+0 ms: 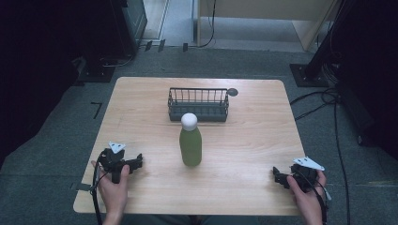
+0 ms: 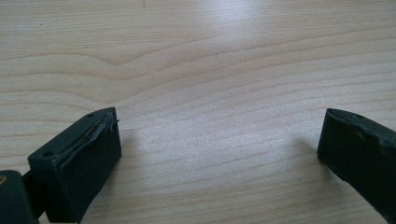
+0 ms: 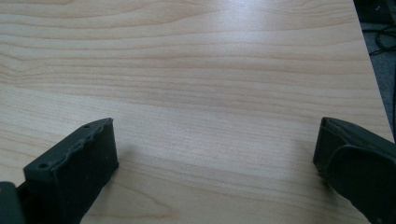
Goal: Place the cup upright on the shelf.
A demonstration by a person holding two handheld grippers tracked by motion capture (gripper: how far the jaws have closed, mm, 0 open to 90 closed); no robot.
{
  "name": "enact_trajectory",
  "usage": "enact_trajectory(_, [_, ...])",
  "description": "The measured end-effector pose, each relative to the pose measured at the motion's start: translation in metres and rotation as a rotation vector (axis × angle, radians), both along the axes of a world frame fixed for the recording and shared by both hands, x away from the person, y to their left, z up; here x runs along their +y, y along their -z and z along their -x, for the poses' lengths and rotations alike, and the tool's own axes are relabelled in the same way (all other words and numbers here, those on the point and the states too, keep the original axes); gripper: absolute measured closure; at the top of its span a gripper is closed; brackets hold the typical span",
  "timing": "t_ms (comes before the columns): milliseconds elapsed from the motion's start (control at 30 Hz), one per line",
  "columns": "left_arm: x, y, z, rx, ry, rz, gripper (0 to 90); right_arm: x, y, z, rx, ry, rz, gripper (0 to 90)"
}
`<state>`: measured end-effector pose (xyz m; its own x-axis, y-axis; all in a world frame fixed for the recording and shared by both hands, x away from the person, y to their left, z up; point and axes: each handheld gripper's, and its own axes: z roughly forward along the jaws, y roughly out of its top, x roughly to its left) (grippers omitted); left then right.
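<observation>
A green bottle (image 1: pixel 190 146) with a white round cap (image 1: pixel 189 121) stands upright near the middle of the wooden tabletop (image 1: pixel 253 140). Behind it, toward the far edge, there is a dark wire basket (image 1: pixel 198 104); the bottle is just in front of the basket, and from the high view I cannot tell if they touch. A small dark round thing (image 1: pixel 233 92) lies beside the right end of the basket, too small to identify.

The left gripper (image 1: pixel 135 162) rests at the near left part of the tabletop, held by the person's left hand (image 1: pixel 112 183), and it points toward the bottle. It is well apart from the bottle. In the left gripper view its fingers (image 2: pixel 81 163) are spread wide, with only bare wood grain between them.

The right gripper (image 1: pixel 278 177) is at the near right corner of the tabletop, in the person's right hand (image 1: pixel 305 194). It is also well apart from the bottle. In the right gripper view its fingers (image 3: pixel 74 170) are wide apart too and hold nothing; the edge of the tabletop and grey floor (image 3: pixel 385 74) with cables show at the upper right.

Each gripper carries a grey three-cornered plate on top, seen from the high view.
</observation>
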<state>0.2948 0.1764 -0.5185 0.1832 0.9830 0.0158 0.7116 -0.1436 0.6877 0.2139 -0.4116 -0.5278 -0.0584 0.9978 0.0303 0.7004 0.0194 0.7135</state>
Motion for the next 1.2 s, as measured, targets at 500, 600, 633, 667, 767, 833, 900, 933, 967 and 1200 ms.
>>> enact_trajectory(500, [0.0,0.0,0.0,0.0,-0.002,0.0,0.0,0.036,-0.02,0.001,-0.057,-0.09,-0.049,3.1])
enact_trajectory(600, [0.0,0.0,0.0,0.0,-0.002,0.0,0.0,0.046,-0.024,0.001,-0.062,-0.113,-0.045,3.1])
enact_trajectory(633, [0.0,0.0,0.0,0.0,-0.002,0.0,0.0,0.049,-0.026,0.001,-0.062,-0.121,-0.042,3.1])
enact_trajectory(667, [0.0,0.0,0.0,0.0,-0.002,0.0,0.0,0.052,-0.027,0.0,-0.062,-0.127,-0.041,3.1])
enact_trajectory(767, [0.0,0.0,0.0,-0.001,-0.002,0.0,0.0,0.061,-0.03,-0.001,-0.065,-0.145,-0.04,3.0])
enact_trajectory(833, [0.0,0.0,0.0,0.0,-0.002,0.0,0.0,0.067,-0.032,-0.002,-0.067,-0.158,-0.041,3.0])
enact_trajectory(900, [0.0,0.0,0.0,0.0,-0.002,0.0,0.0,0.073,-0.034,-0.003,-0.072,-0.167,-0.042,3.0])
enact_trajectory(933, [0.0,0.0,0.0,0.0,-0.002,0.0,0.0,0.075,-0.035,-0.004,-0.072,-0.171,-0.043,3.0])
enact_trajectory(967, [0.0,0.0,0.0,-0.001,-0.002,0.001,0.0,0.079,-0.035,-0.005,-0.075,-0.177,-0.044,3.0])
enact_trajectory(1200, [0.0,0.0,0.0,-0.001,-0.002,0.0,0.0,0.094,-0.04,-0.007,-0.082,-0.203,-0.049,3.0])
